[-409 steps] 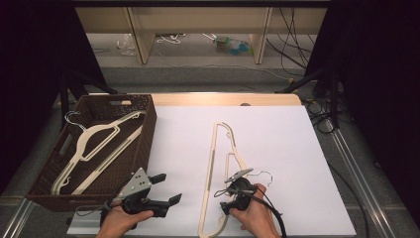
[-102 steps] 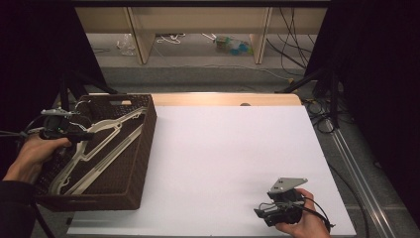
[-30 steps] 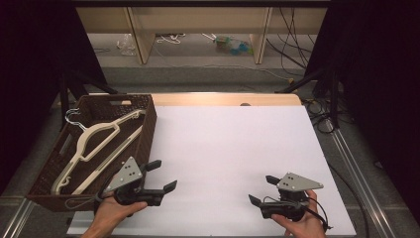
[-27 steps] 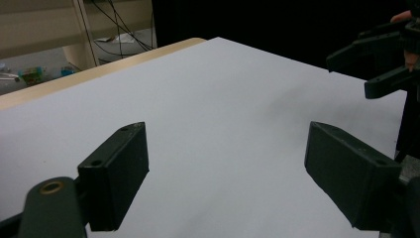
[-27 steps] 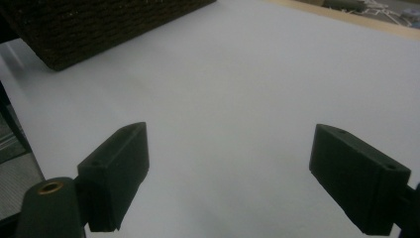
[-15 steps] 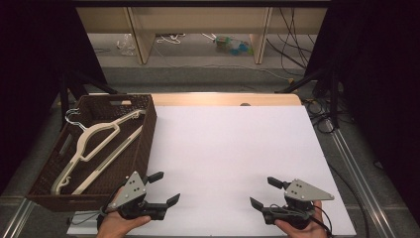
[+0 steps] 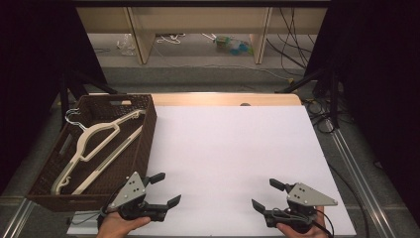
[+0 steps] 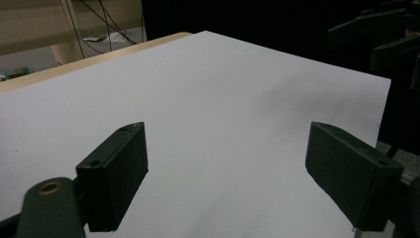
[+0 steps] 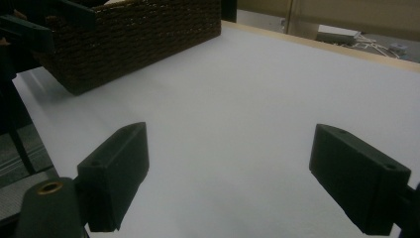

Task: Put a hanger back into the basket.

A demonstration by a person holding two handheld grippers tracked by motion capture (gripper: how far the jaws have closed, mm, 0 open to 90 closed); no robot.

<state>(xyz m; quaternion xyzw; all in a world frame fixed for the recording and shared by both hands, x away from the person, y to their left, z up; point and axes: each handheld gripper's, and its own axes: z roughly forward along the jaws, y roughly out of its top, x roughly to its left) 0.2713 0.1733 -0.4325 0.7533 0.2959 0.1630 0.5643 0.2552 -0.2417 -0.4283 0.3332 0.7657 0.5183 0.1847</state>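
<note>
One white table is carrying everything. At its left edge one brown woven basket is sitting, long axis running from the near-left corner away toward the far right.

Two cream hangers are lying inside the basket, one over the other. Their long axes are following the basket's length, and the wire hook is pointing to the far-left corner, over the rim.

Two grippers, one per hand, are hovering at the near edge. The left gripper is sitting just beside the basket's near corner, jaws spread wide and pointing right across the sheet, nothing between them. The right gripper is sitting well apart at the near right, jaws likewise spread and empty, pointing left toward the basket.

Against 13.6 s ago: one hanger then lying on the sheet is now lying in the basket. Against 3.4 s ago: the left gripper is no longer over the basket.
</note>
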